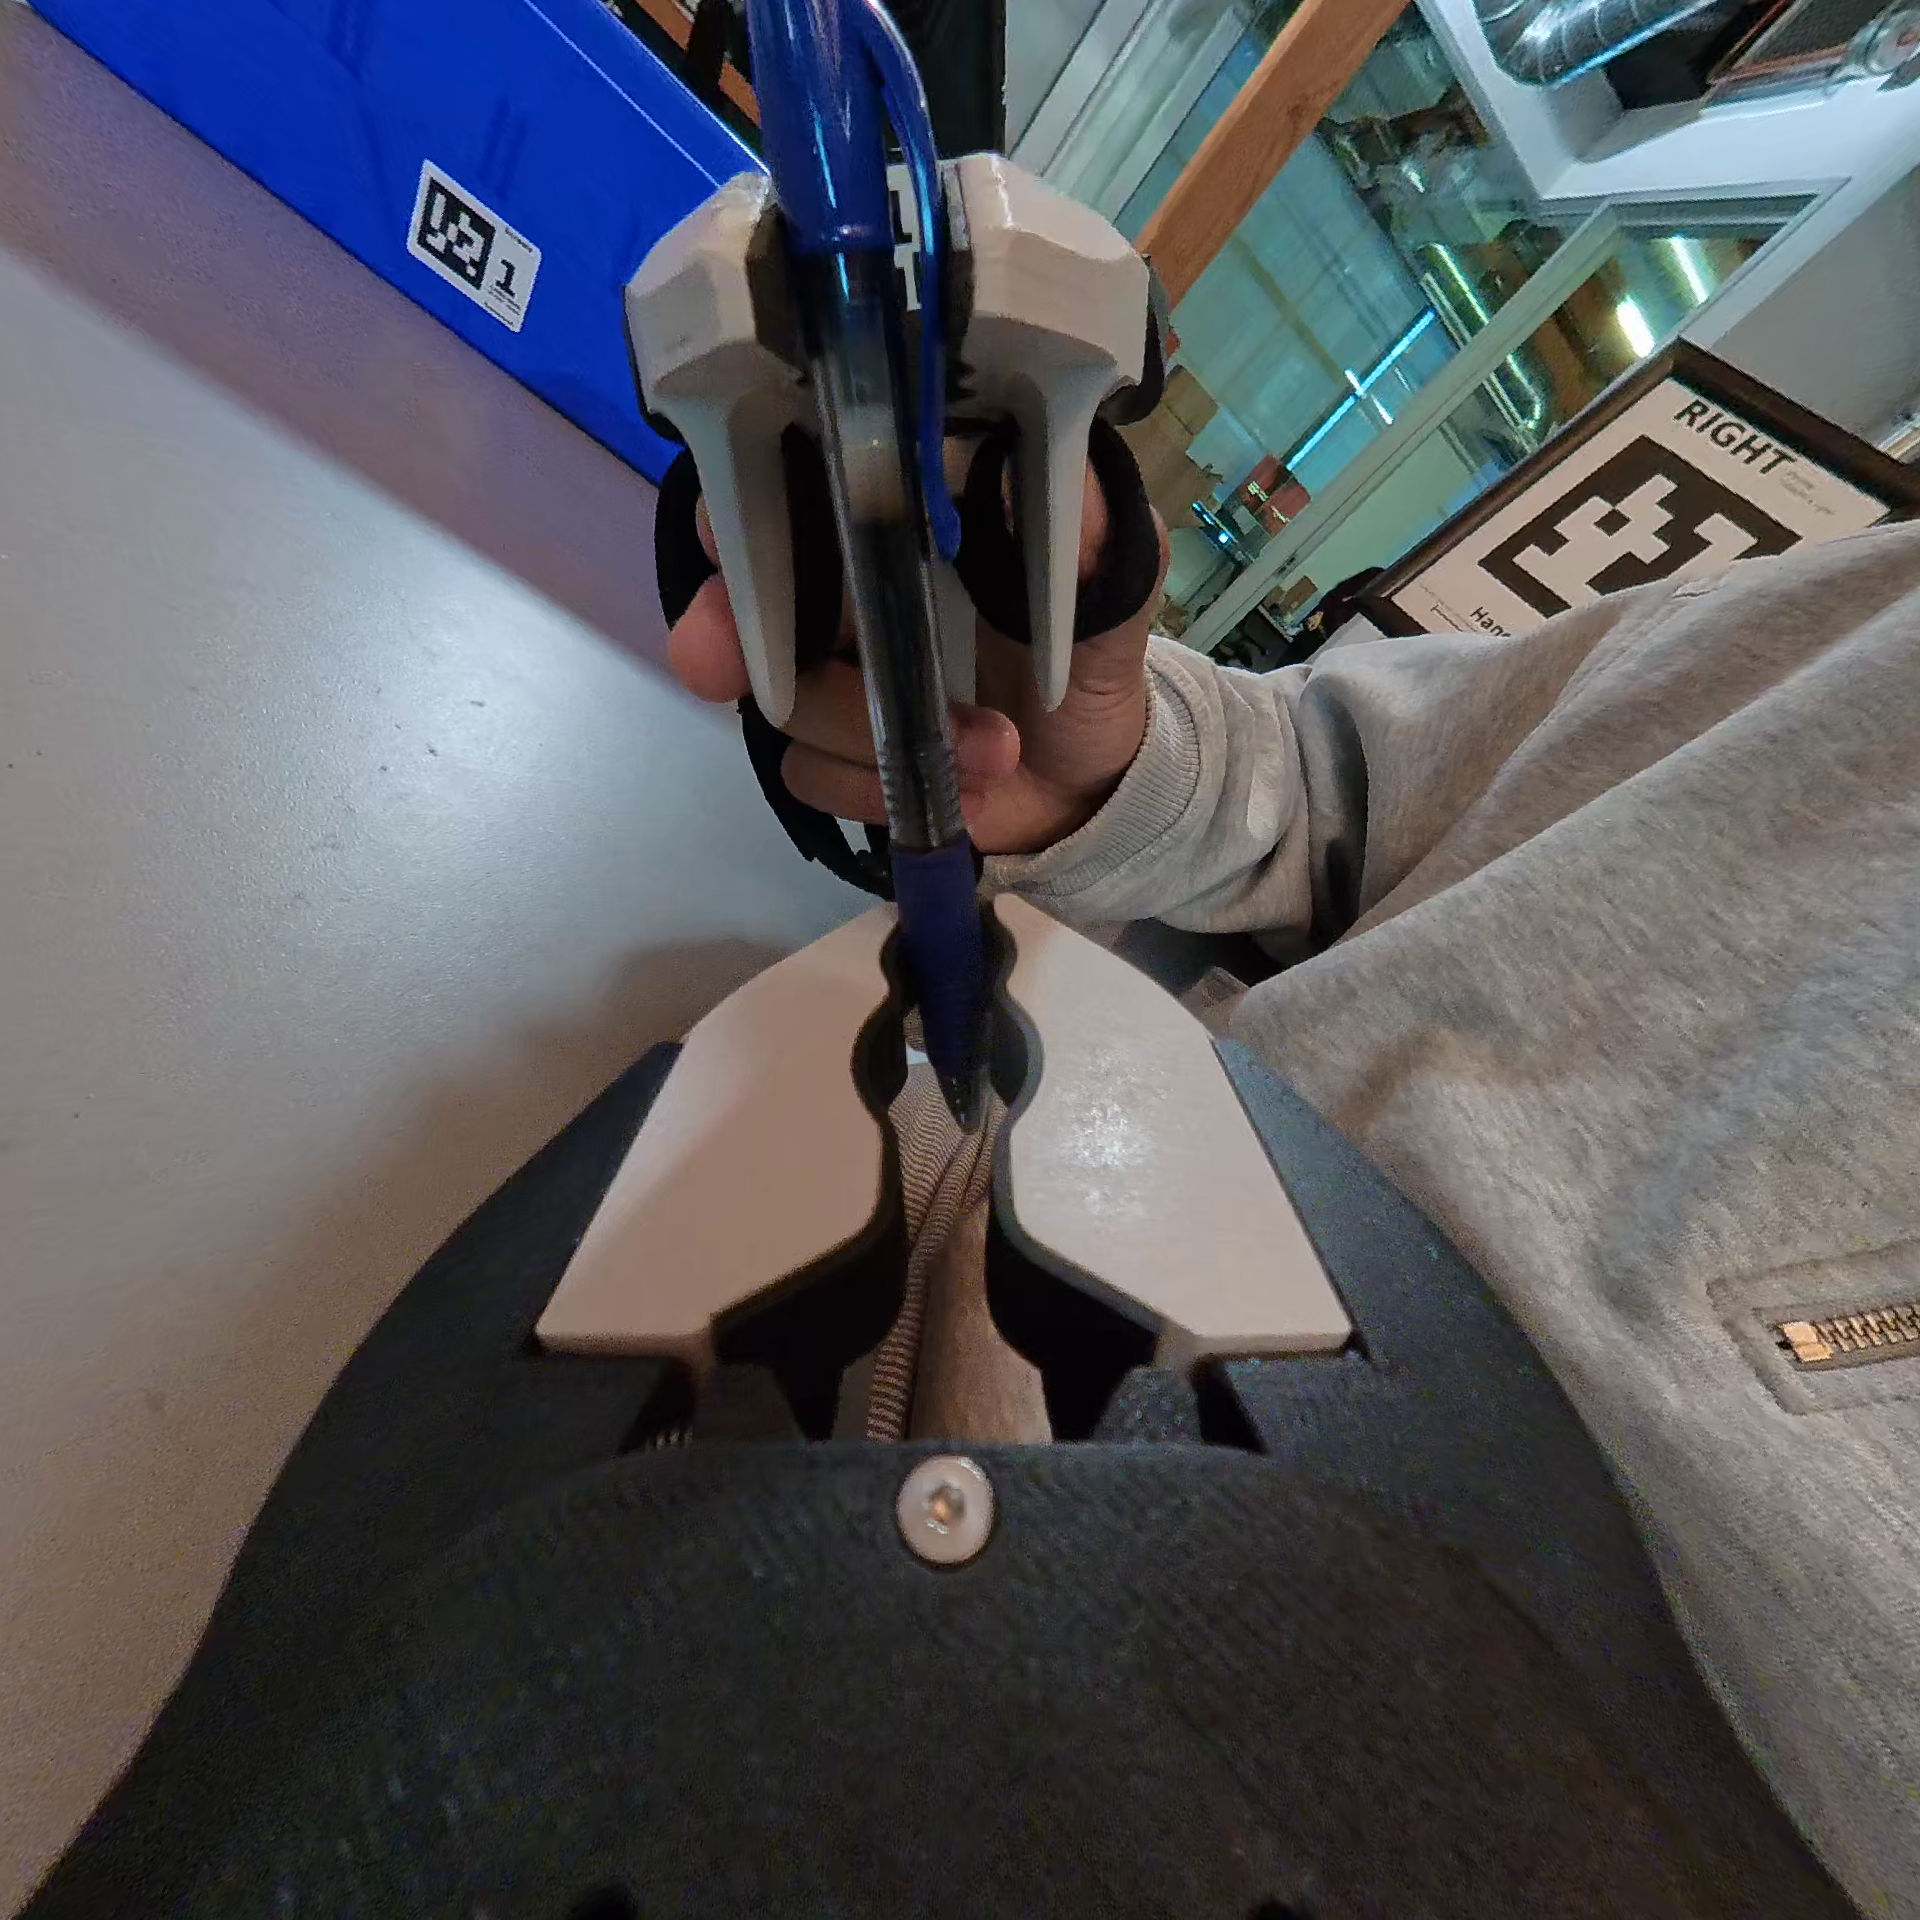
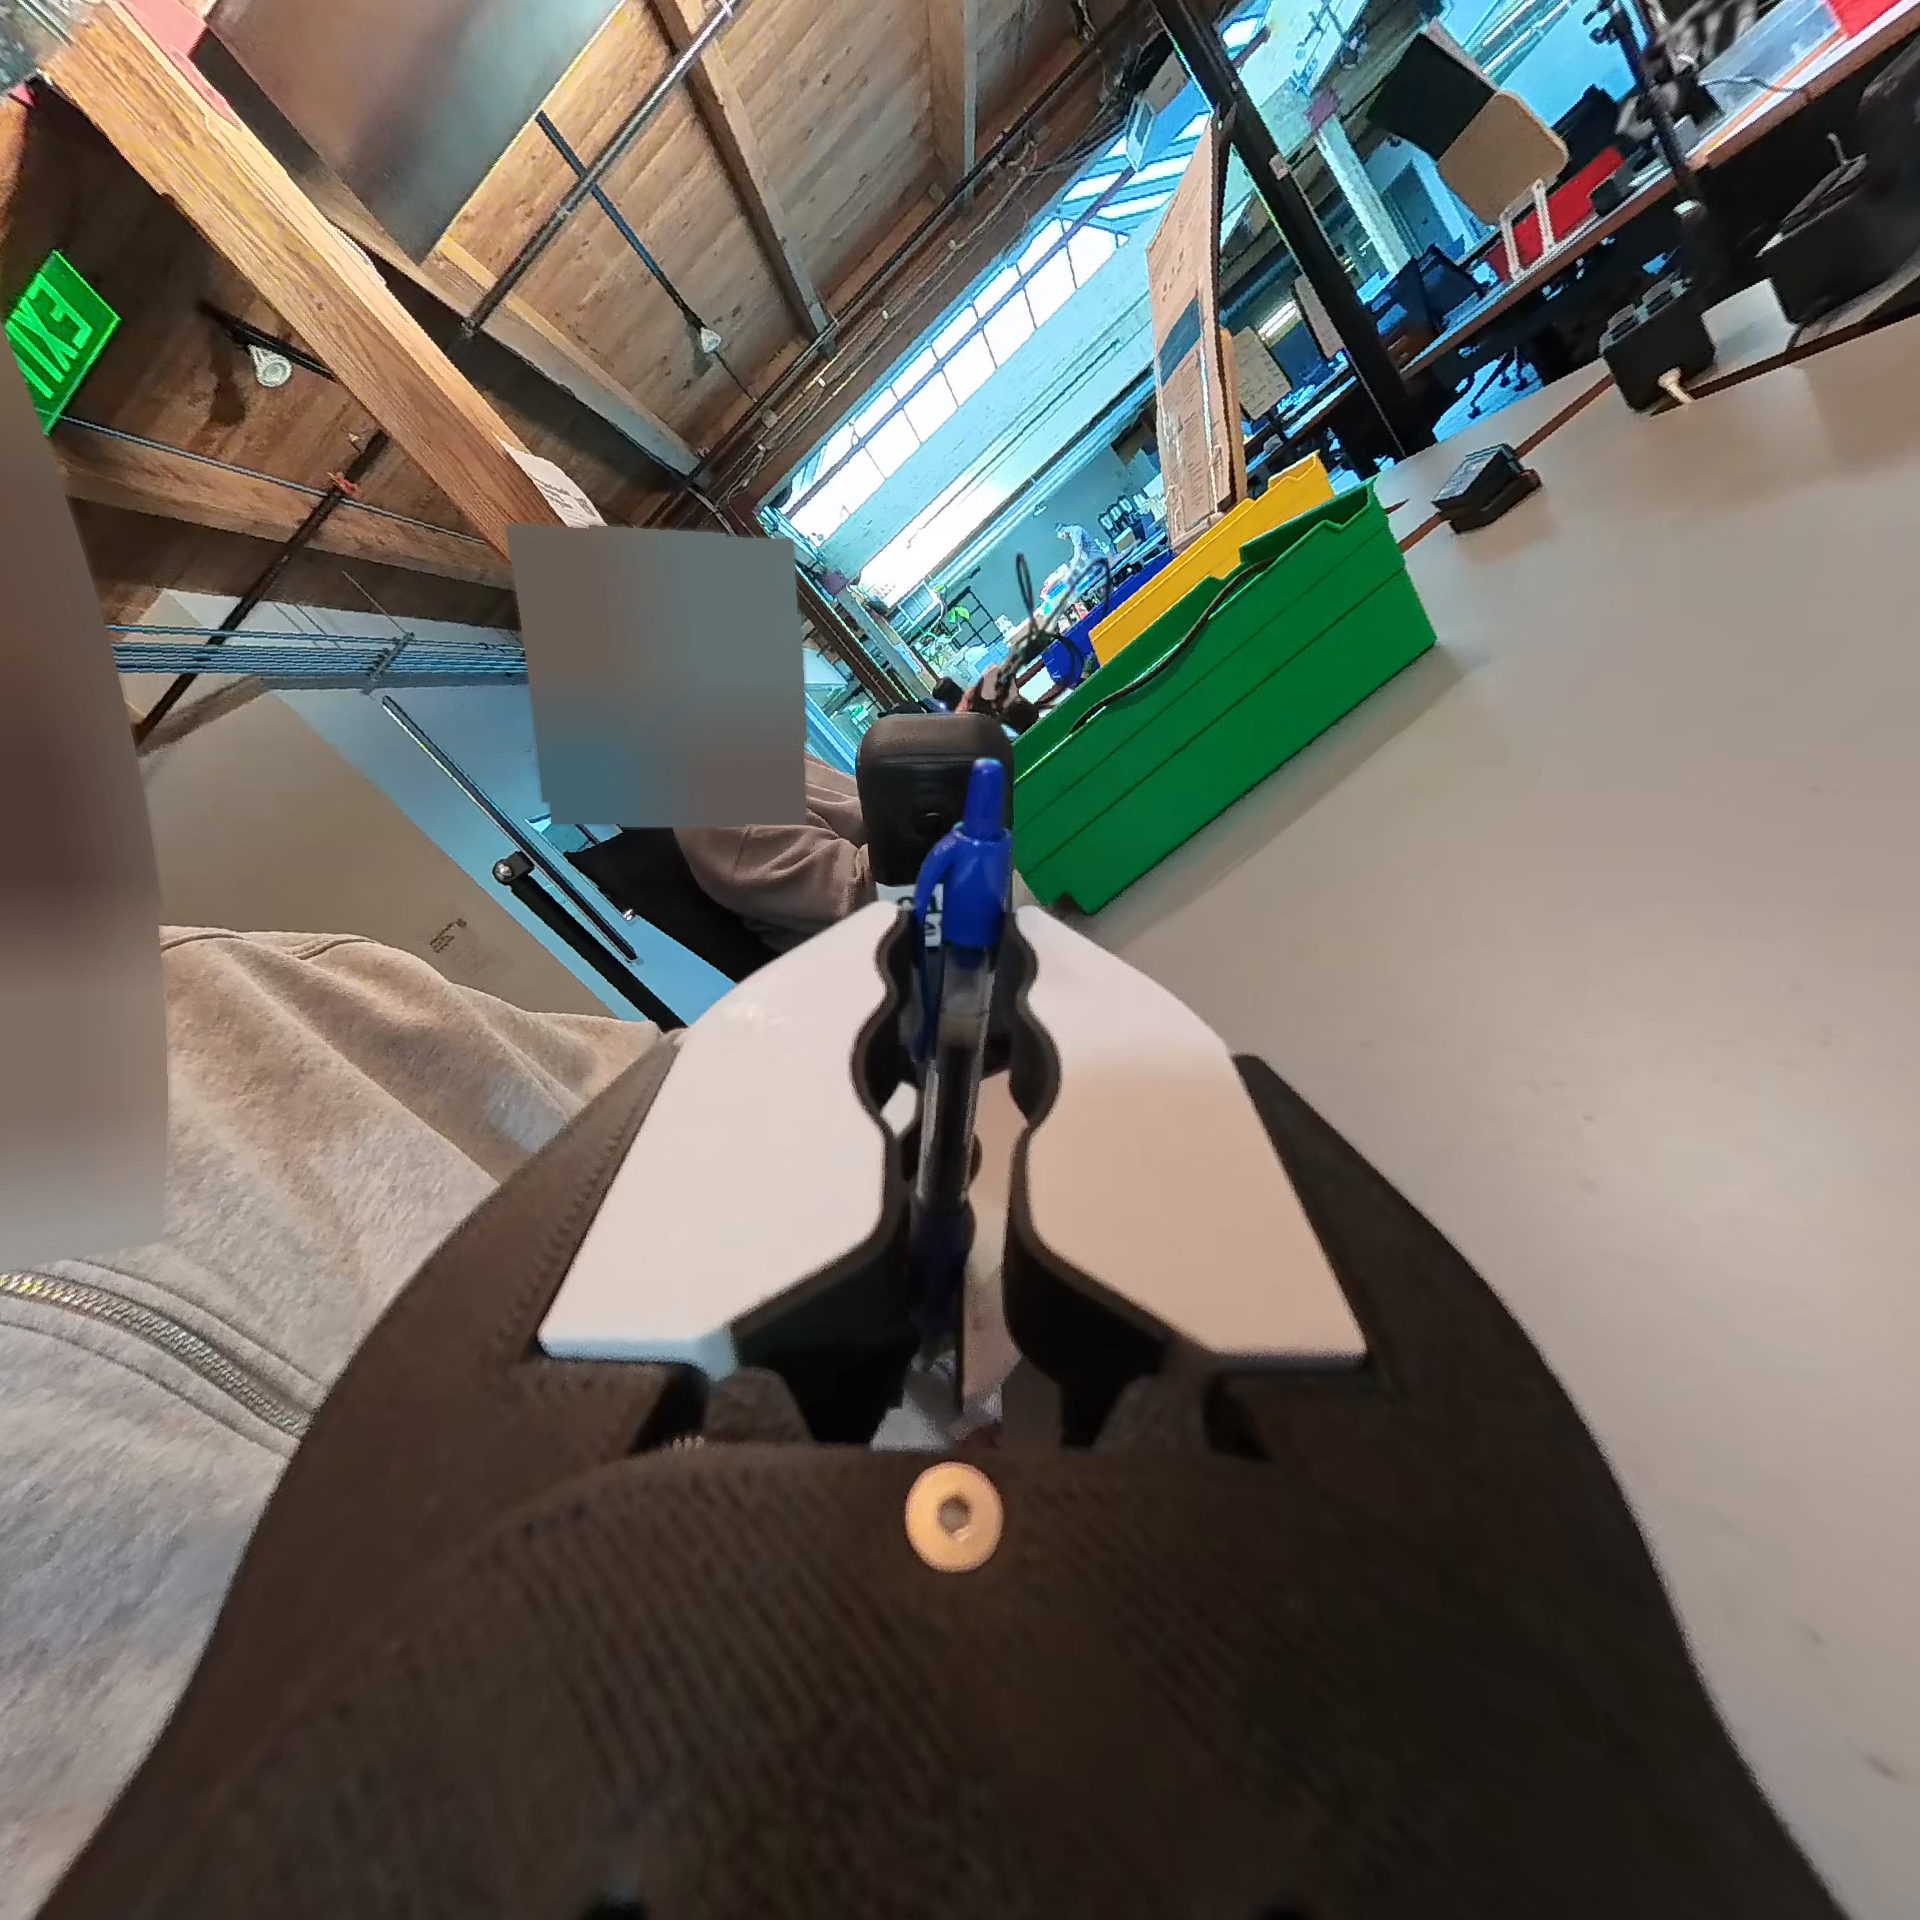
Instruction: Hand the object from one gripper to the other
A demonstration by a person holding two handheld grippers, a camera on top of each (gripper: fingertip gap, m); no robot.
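A blue pen (image 1: 883,644) with a clear barrel is held in the air between both grippers. In the left wrist view, my left gripper (image 1: 943,925) is closed around the pen's dark blue grip near the tip. The right gripper (image 1: 862,260) faces it from farther off and clamps the barrel near the clip end, with a hand (image 1: 1039,748) behind it. In the right wrist view, my right gripper (image 2: 954,935) is shut on the pen (image 2: 971,862), and the blue clip end sticks out past its fingertips.
A grey table (image 1: 260,727) lies below. A blue bin (image 1: 416,156) with a marker tag stands at its far side. A green bin (image 2: 1226,717) and a yellow bin (image 2: 1216,561) stand on the table (image 2: 1558,935). A grey sleeve (image 1: 1558,883) fills the right. Left tips to right tips: about 9 centimeters.
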